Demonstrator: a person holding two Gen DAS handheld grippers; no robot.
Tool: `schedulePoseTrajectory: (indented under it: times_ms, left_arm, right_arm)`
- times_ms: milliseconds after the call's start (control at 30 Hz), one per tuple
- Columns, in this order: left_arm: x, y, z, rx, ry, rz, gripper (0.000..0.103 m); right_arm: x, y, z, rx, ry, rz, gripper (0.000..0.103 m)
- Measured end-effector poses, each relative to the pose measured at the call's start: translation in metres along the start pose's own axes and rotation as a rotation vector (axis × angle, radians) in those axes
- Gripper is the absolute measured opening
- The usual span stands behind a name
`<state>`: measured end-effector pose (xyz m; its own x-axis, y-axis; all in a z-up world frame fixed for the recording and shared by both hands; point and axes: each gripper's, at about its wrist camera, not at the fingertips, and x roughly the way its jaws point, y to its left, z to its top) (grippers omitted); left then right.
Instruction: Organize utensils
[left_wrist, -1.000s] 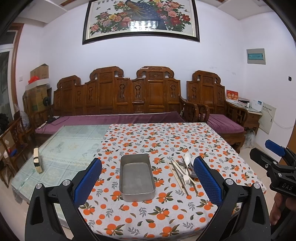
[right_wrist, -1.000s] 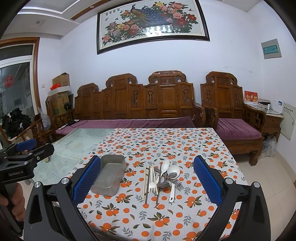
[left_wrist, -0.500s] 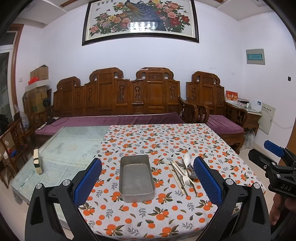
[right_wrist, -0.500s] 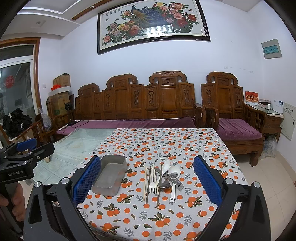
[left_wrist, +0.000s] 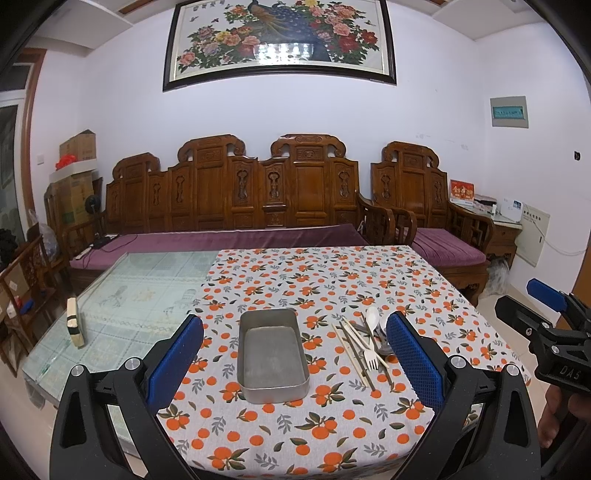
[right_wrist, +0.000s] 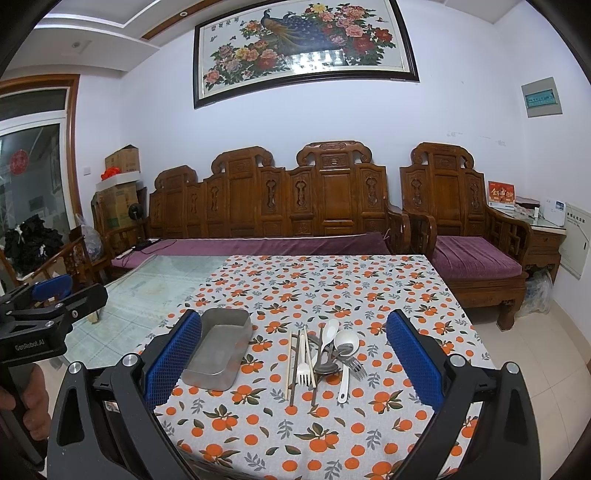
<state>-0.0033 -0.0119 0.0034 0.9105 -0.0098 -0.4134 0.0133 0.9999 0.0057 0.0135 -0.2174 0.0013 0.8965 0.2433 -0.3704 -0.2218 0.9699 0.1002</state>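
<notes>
An empty grey metal tin (left_wrist: 272, 354) (right_wrist: 218, 349) lies on the orange-print tablecloth (left_wrist: 332, 273). To its right is a heap of utensils (left_wrist: 365, 347) (right_wrist: 321, 354): chopsticks, a white plastic fork (right_wrist: 304, 369), white spoons (right_wrist: 345, 345) and metal pieces. My left gripper (left_wrist: 293, 363) hangs open above the table's near edge, the tin between its blue pads. My right gripper (right_wrist: 293, 363) is open too, with the utensil heap framed between its fingers. Neither touches anything. Each gripper also shows at the edge of the other's view (left_wrist: 546, 328) (right_wrist: 48, 314).
The table's left half is bare glass over a green cloth (left_wrist: 140, 291), with a small block (left_wrist: 74, 326) near its left edge. A carved wooden bench (left_wrist: 236, 206) and an armchair (right_wrist: 465, 229) stand behind. A hand (right_wrist: 33, 398) holds the left gripper's handle.
Both views have hardly shifted. The tin and utensils lie as before and both grippers stay open.
</notes>
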Motion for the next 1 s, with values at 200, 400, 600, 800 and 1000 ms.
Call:
schedulePoseTrajectory:
  times_ms: [200, 400, 600, 800, 1000]
  left_arm:
    - [-0.001, 0.000, 0.002, 0.000, 0.001, 0.000, 0.096]
    - [-0.001, 0.000, 0.003, 0.000, 0.005, -0.002, 0.096]
    - [0.005, 0.003, -0.001, 0.000, 0.022, -0.006, 0.096]
    - [0.019, 0.006, -0.009, -0.004, 0.052, -0.006, 0.096]
    - [0.043, 0.005, -0.018, -0.002, 0.106, -0.015, 0.096]
  right_arm:
    - [0.001, -0.002, 0.000, -0.001, -0.001, 0.002, 0.100]
    - [0.001, -0.001, 0.001, 0.000, 0.001, 0.001, 0.100]
    - [0.009, -0.005, -0.007, 0.006, 0.012, 0.000, 0.100]
    - [0.020, -0.012, -0.014, 0.012, 0.033, 0.000, 0.100]
    - [0.041, -0.020, -0.024, 0.010, 0.073, 0.005, 0.100]
